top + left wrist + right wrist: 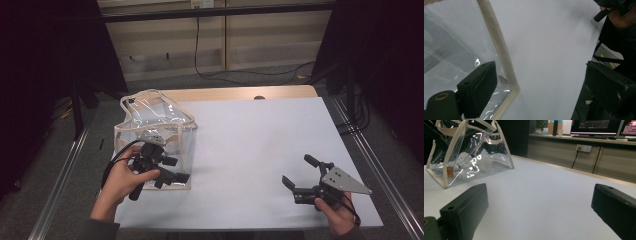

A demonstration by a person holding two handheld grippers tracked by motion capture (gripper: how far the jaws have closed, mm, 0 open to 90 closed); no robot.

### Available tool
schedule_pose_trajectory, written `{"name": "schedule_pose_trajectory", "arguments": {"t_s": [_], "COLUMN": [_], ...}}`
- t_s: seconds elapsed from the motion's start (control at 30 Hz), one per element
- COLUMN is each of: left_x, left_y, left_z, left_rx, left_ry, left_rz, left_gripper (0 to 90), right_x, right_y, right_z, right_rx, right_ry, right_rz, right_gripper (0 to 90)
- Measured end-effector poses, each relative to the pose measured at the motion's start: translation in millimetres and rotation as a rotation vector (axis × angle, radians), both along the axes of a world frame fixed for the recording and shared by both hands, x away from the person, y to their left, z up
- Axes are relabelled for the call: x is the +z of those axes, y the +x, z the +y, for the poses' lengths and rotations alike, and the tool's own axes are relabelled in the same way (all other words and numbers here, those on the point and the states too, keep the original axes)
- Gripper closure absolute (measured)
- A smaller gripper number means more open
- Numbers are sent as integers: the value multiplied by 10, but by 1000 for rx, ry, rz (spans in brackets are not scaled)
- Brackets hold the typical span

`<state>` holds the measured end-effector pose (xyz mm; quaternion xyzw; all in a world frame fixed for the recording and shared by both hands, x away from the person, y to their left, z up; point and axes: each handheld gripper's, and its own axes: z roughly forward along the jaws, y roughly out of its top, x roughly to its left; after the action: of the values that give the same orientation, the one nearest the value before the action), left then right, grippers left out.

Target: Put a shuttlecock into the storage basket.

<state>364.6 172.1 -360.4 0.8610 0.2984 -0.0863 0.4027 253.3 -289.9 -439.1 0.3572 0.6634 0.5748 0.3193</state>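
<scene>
High view: left gripper [172, 175] jaws apart beside clear bag [155, 120]; right gripper [300, 176] jaws apart above table [250, 140].

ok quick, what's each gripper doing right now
Left gripper: open, holding nothing, jaws over the near corner of the clear plastic bag with beige trim.
Right gripper: open, empty, above the white tabletop.

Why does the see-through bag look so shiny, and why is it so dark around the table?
Right gripper view: the bag throws white glare streaks off its plastic. Left gripper view: small glints on the plastic, and the near fingers look soft and blurry. High view: the table is lit, but both sides of the room fall into deep shadow.
</scene>
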Motion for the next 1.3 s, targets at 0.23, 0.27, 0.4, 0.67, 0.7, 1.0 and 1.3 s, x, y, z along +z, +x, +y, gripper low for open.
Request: {"name": "schedule_pose_trajectory", "arguments": {"t_s": [0.23, 0.27, 0.4, 0.67, 0.7, 1.0, 1.3], "left_x": [-59, -68, -111, -179, -185, -229, -324], "left_y": [-17, -21, -22, -30, -33, -51, -85], "left_z": [36, 43, 67, 89, 88, 131, 188], "left_rx": [7, 8, 13, 12, 15, 20, 23], "left_ry": [-9, -10, -7, 8, 9, 28, 41], "left_rz": [-4, -4, -4, -11, -13, -32, -40], "left_gripper": [111, 111, 114, 115, 115, 116, 114], "right_x": [1, 1, 0, -1, -1, 0, -2], "right_y": [0, 0, 0, 0, 1, -3, -1], "right_z": [3, 4, 4, 6, 5, 6, 3], "right_rx": [-2, -1, 0, 1, 0, -2, -1], "right_ry": [0, 0, -1, -2, -3, -2, -4], "right_rz": [-3, -3, -3, -2, -3, -3, -2], "right_gripper": [8, 8, 8, 8, 8, 8, 9]}}
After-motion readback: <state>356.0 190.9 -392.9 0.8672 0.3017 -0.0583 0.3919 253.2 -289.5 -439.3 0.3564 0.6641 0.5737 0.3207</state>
